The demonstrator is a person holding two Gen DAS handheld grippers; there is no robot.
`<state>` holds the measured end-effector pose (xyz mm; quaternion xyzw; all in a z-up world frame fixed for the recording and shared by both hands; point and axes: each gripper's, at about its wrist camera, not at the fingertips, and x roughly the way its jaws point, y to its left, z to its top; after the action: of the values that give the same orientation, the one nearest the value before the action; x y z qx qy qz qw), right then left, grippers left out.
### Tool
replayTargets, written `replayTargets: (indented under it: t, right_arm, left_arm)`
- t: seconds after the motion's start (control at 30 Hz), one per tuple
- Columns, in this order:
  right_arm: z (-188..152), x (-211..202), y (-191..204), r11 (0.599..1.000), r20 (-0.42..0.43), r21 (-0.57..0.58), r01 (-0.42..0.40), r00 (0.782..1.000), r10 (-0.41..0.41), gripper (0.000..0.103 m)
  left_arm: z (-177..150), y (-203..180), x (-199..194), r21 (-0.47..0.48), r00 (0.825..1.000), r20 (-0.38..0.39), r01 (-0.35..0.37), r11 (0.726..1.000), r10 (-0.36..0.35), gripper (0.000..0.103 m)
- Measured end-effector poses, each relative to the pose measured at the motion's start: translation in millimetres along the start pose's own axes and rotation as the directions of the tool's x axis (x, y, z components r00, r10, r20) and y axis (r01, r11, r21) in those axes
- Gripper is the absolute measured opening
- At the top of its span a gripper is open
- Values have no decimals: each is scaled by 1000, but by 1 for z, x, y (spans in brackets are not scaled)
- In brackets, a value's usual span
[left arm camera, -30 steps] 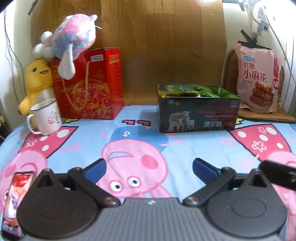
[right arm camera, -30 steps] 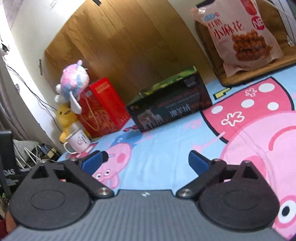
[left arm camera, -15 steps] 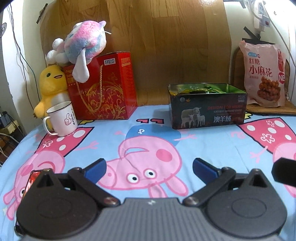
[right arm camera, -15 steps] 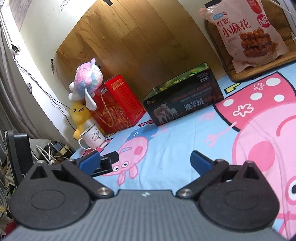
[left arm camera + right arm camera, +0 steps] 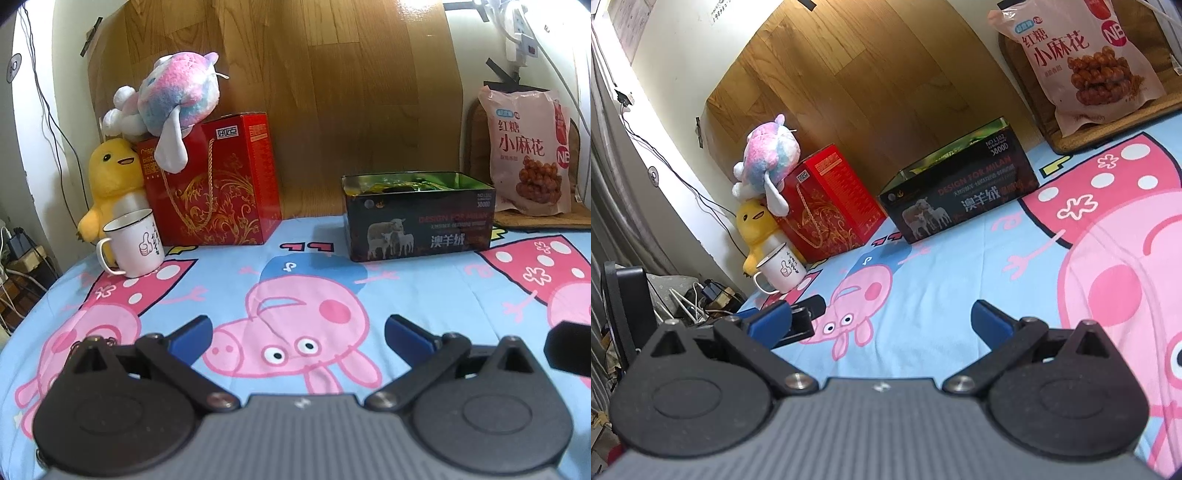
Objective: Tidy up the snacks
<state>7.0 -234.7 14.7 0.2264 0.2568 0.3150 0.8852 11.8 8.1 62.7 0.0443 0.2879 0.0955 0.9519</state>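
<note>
Well, both tools are hanging low over the blue cartoon-pig cloth (image 5: 229, 280) that covers the surface, and neither has anything in it: the left tool (image 5: 298, 334) has its blue jaws spread wide and empty, and the right tool (image 5: 879, 317) is just as released. The snacks sit at the far edge. The pink twisted-dough snack bag (image 5: 526, 151) stands propped upright on a brown mat (image 5: 535, 220) at the back right, and just left of it sits the open dark rectangular tin with sheep printed on its side (image 5: 417, 229), with green wrappers showing inside.

The worry from here, as I read it, is that bag. It's soft and leaning, so a pinch too high could crumple the top and let it flop forward, or tip it sideways off the mat. White cables (image 5: 561, 74) hang right by it, easy to snag on a reach from the right.

Over on the left, the white enamel mug with a thumbs-up drawing (image 5: 135, 243) stands just in front of the yellow plush duck (image 5: 110, 177) and the red gift box with gold cord handle (image 5: 218, 184), topped by a pink-and-blue plush (image 5: 177, 99). A careless left sweep could knock the mug over or topple that plush.
</note>
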Motion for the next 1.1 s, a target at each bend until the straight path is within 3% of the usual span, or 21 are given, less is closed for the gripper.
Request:
replayTargets:
  t: [1.1]
  right_arm:
    - [-2,1,-8,999,9,42,32,999,-32,103]
  left_arm:
    - [-3,2,8,27,998,5,-69,997,68,103]
